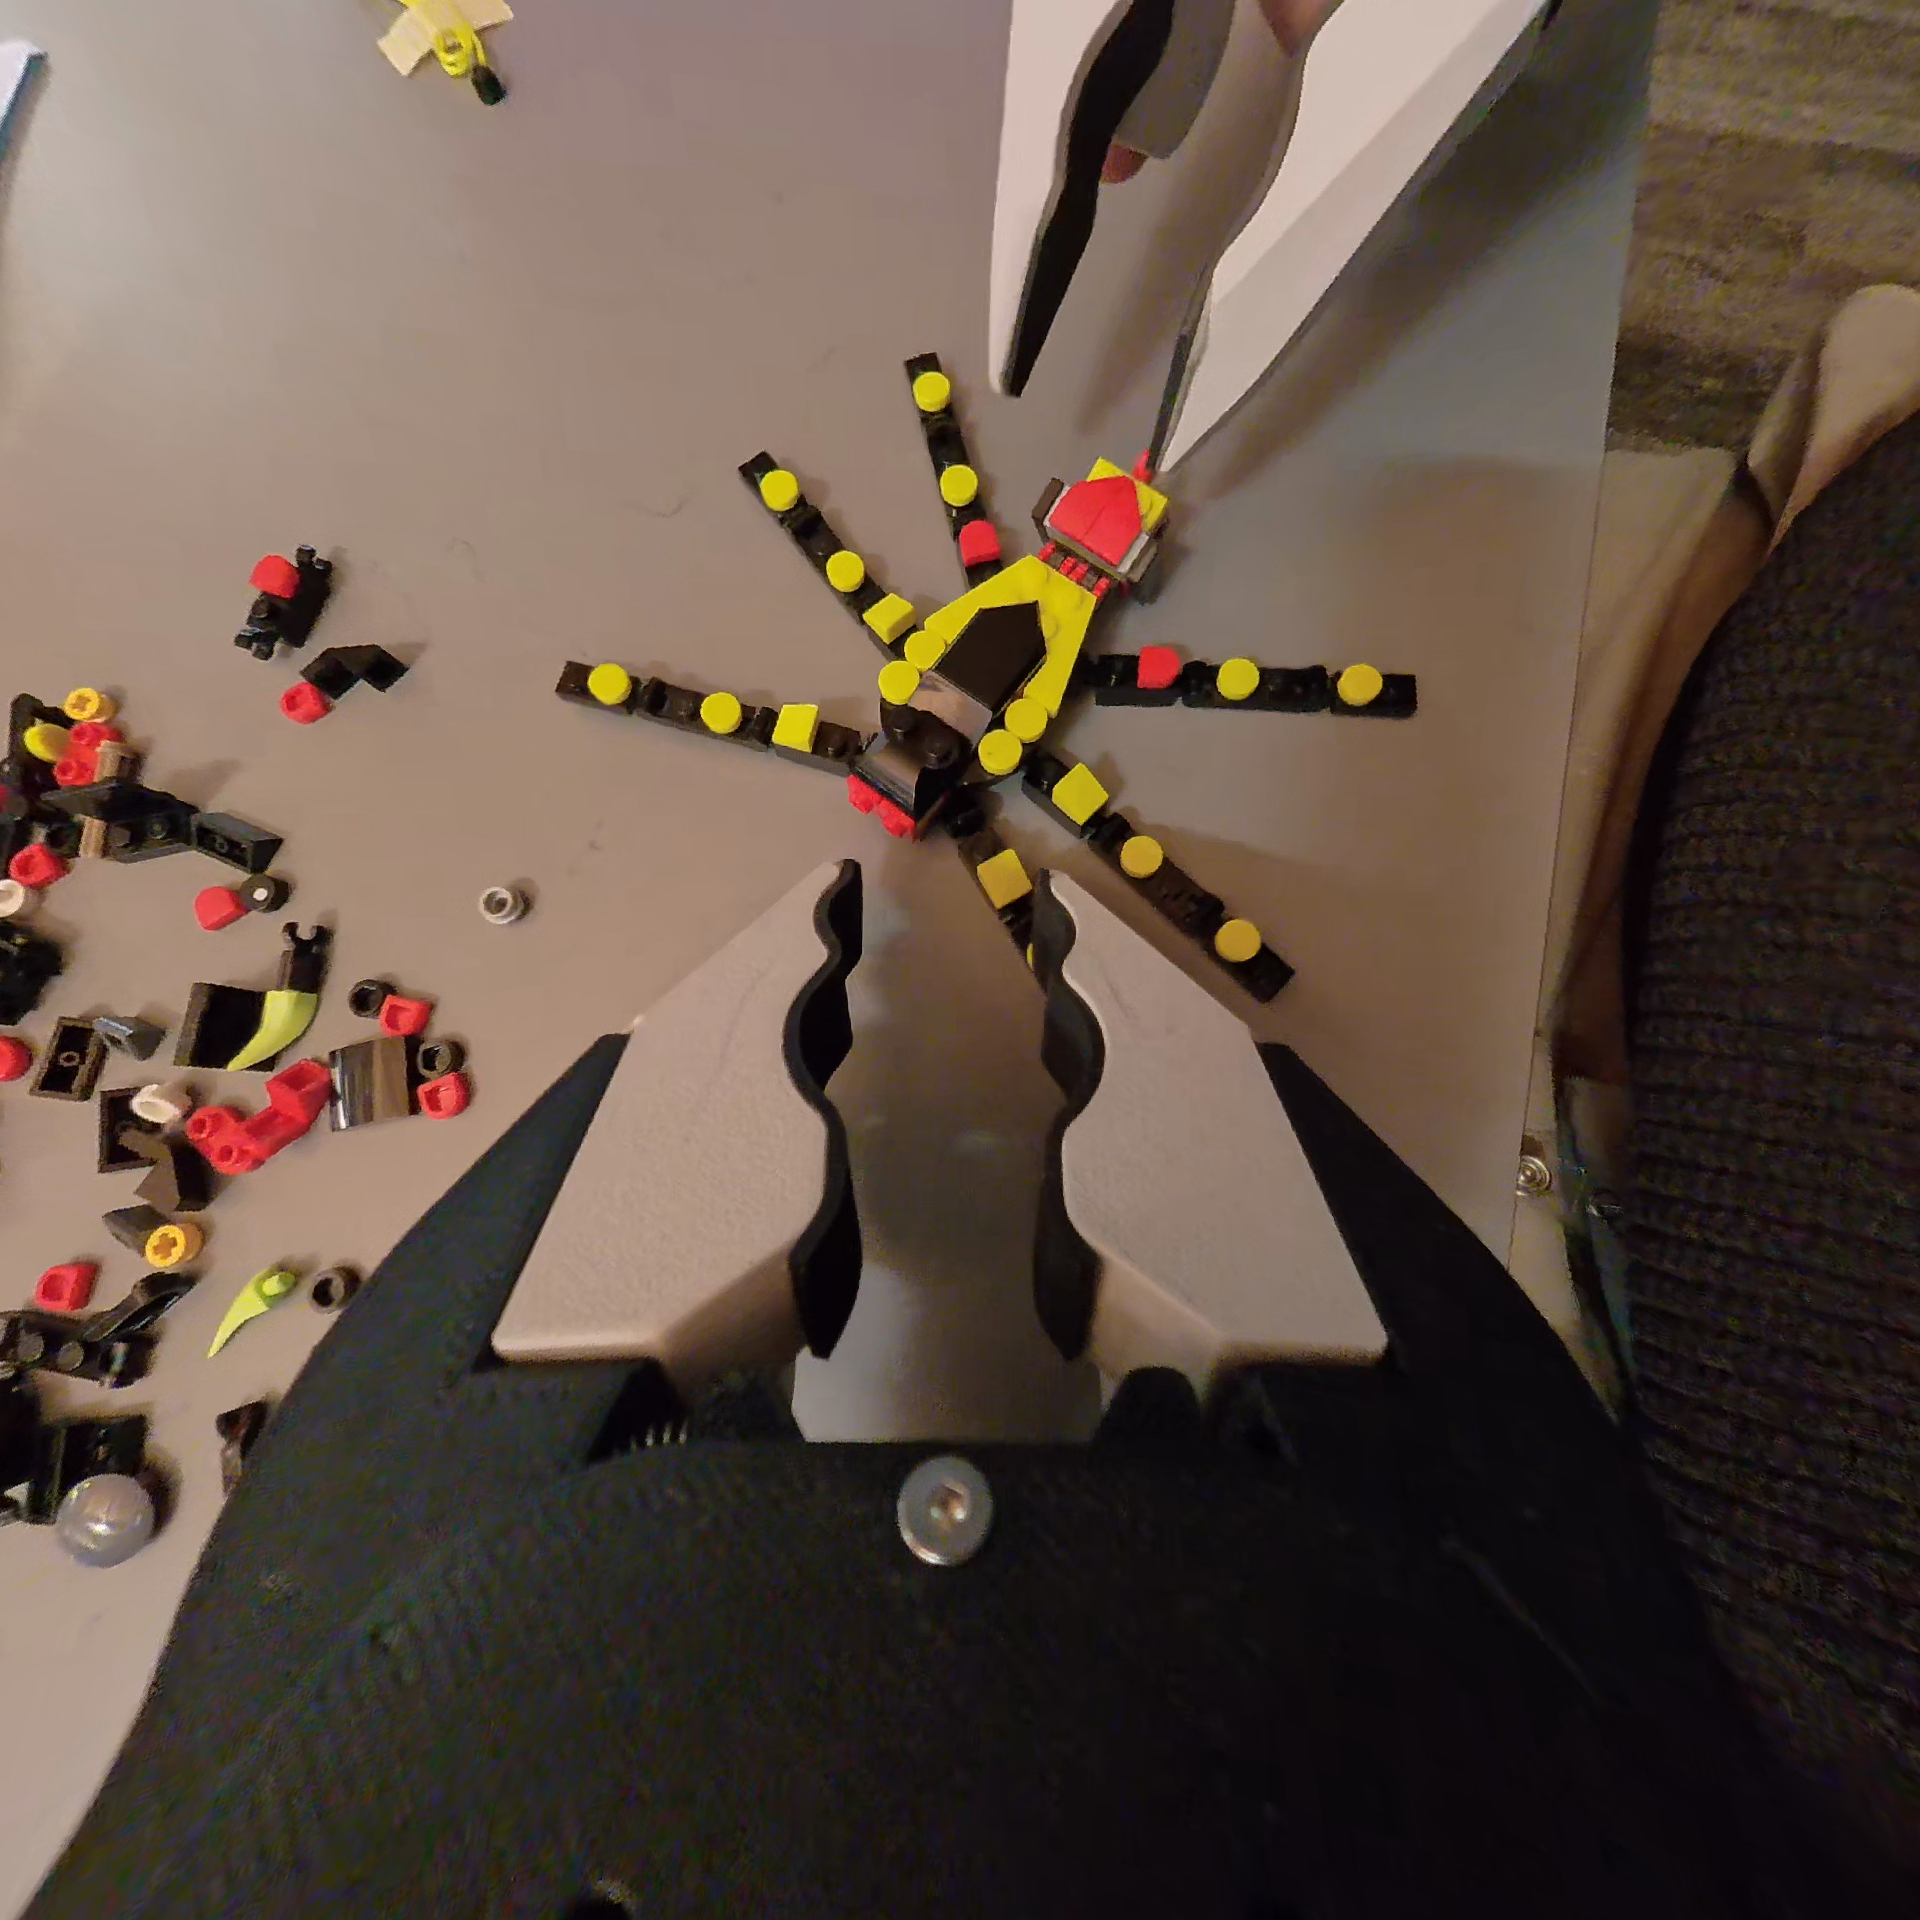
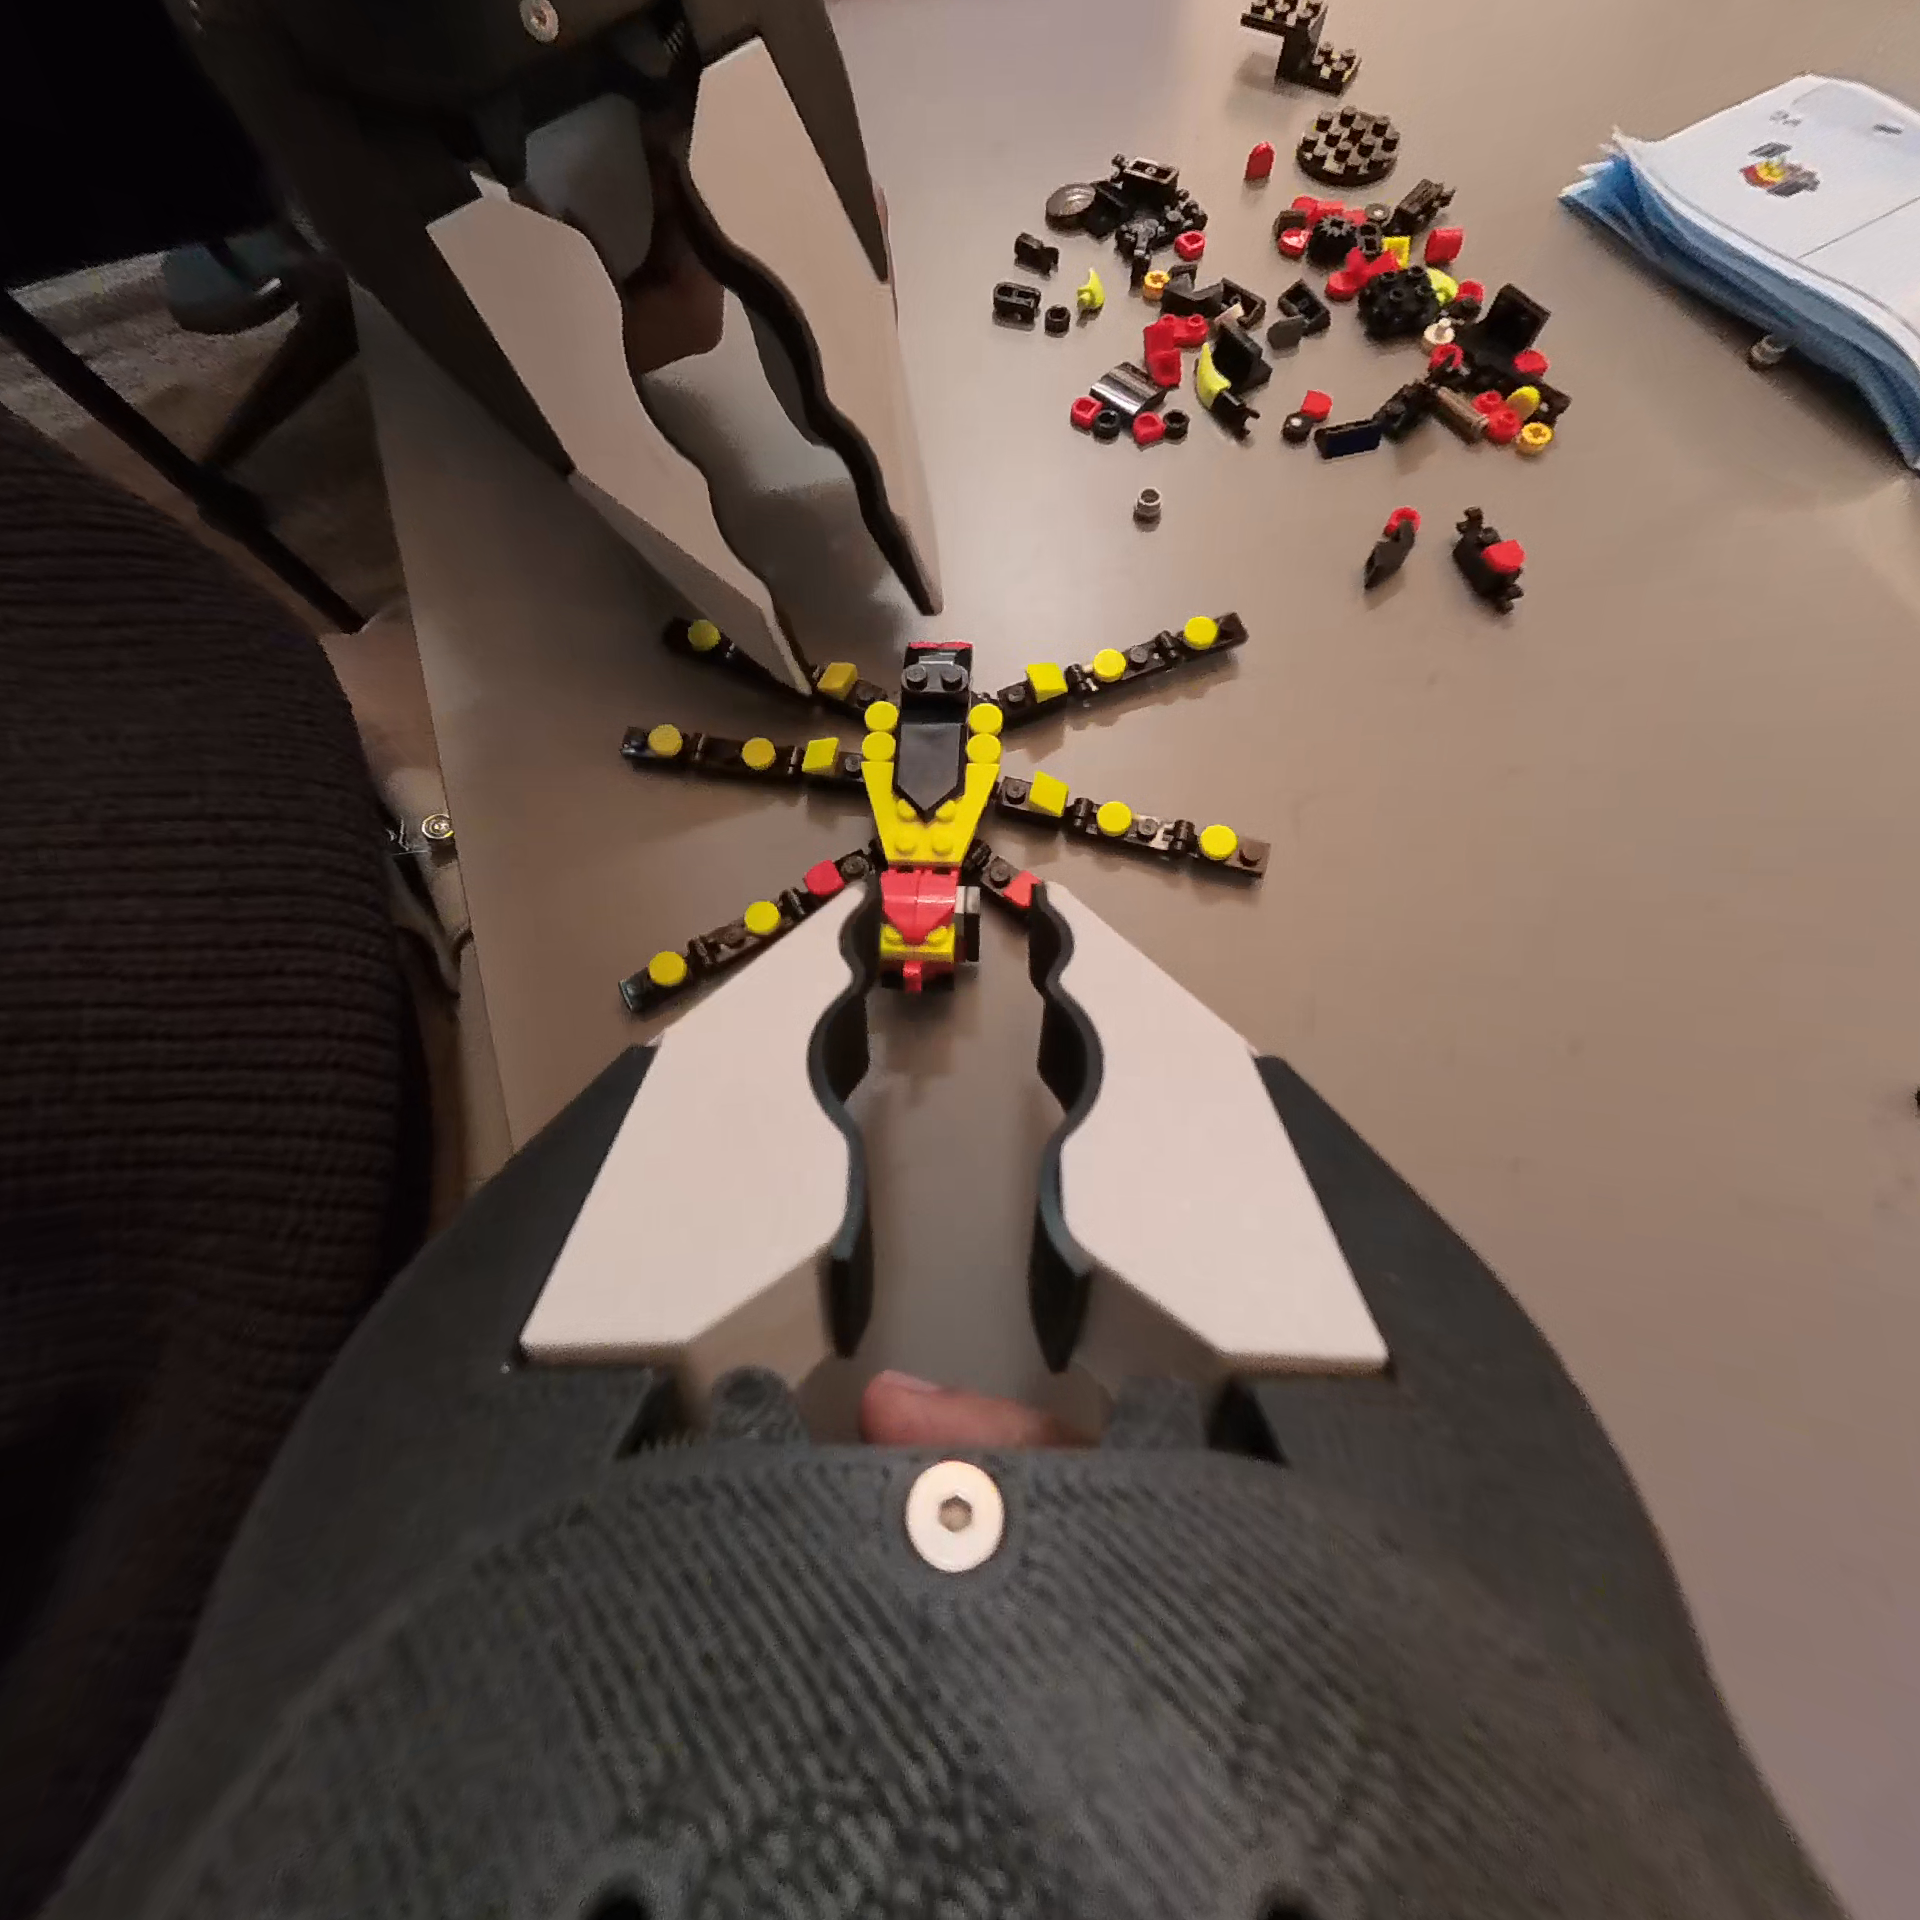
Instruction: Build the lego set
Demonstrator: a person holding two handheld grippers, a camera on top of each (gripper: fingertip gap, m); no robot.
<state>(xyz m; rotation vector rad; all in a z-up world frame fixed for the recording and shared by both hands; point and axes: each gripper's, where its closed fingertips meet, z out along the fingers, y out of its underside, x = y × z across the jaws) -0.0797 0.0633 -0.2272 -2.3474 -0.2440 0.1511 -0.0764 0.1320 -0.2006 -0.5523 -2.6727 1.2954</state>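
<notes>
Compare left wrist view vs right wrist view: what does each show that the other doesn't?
Left wrist only: a clear marble-like ball at the lower left, and a yellow taped piece at the table's far edge.

Right wrist only: the instruction booklet at upper right, and a round black studded plate near the loose-parts pile.

Both: the spider model flat on the grey table, the small grey ring piece, and both grippers, left gripper and right gripper, fingers apart, holding nothing.
</notes>
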